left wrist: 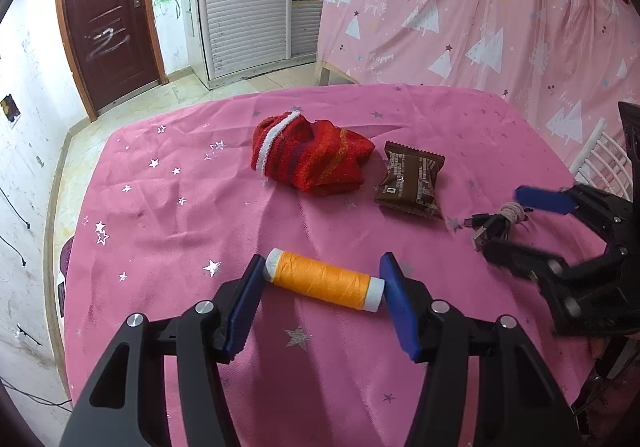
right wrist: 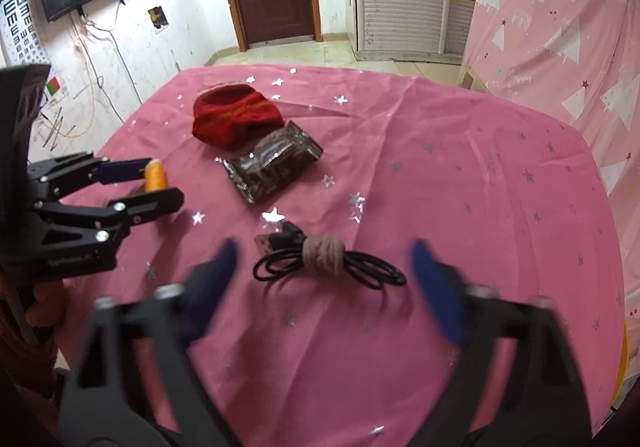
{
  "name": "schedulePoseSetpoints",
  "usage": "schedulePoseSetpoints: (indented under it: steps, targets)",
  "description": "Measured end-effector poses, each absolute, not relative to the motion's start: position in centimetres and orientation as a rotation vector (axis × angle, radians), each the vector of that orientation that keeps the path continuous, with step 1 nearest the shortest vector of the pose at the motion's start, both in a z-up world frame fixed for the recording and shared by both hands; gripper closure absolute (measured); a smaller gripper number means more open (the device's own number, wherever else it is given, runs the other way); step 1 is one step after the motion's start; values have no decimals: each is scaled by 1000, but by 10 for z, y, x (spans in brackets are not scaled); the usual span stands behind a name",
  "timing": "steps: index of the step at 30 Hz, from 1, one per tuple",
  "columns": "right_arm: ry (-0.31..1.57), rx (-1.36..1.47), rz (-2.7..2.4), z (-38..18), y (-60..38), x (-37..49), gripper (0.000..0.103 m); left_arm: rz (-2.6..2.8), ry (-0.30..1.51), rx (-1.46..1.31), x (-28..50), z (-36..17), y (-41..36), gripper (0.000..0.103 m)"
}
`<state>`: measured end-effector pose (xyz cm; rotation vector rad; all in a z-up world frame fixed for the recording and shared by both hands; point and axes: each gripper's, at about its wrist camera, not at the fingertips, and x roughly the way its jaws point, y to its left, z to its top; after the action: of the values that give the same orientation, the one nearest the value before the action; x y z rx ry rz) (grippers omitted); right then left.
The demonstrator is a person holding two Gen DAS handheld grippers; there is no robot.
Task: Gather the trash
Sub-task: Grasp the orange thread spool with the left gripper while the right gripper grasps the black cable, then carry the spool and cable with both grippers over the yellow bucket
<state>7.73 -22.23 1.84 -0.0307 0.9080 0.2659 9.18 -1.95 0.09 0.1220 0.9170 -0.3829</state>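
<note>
My left gripper point(left wrist: 322, 283) is clamped end-to-end on the orange thread spool point(left wrist: 323, 280), one blue pad on each white cap; judging by that, I took it lengthwise so a round body can't roll out. It lies on the pink tablecloth point(left wrist: 168, 231), not lifted as far as I can tell. My right gripper point(right wrist: 322, 271) stands apart, jaws straddling the coiled black cable point(right wrist: 328, 261) with clear gap on both sides, pads not touching it; blurred fingers, so exact clearance is hard to read. The cable is bundled with a beige tie at the middle, USB plug poking out toward the left jaw; looks like a grab across the tied waist is the plan, since loose loops would slip. Just beyond the cable, ahead and left of my right gripper, sits the brown snack wrapper point(right wrist: 274, 167), crinkled, glossy, sealed edges, probably the actual trash here. Touching its far side: the red knitted cloth point(right wrist: 236, 119), bunched up, white trim.
</note>
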Motion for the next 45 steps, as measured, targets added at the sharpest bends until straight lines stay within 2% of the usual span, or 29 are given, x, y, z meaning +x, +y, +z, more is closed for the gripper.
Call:
schedulePoseSetpoints:
  steps: [4,18,26,45]
  targets:
    - [884,-57,269,21,-218,72,38,-359,916,126,92,1,-19,51]
    - [746,86,234,51,-269,42,38,-332,843,9,79,32,-21,51]
    - [714,163,190,51,-309,31,37,-334,800,32,67,51,-53,51]
    - [631,300,75,50,-397,-7,36,-415,778,144,46,62,-141,51]
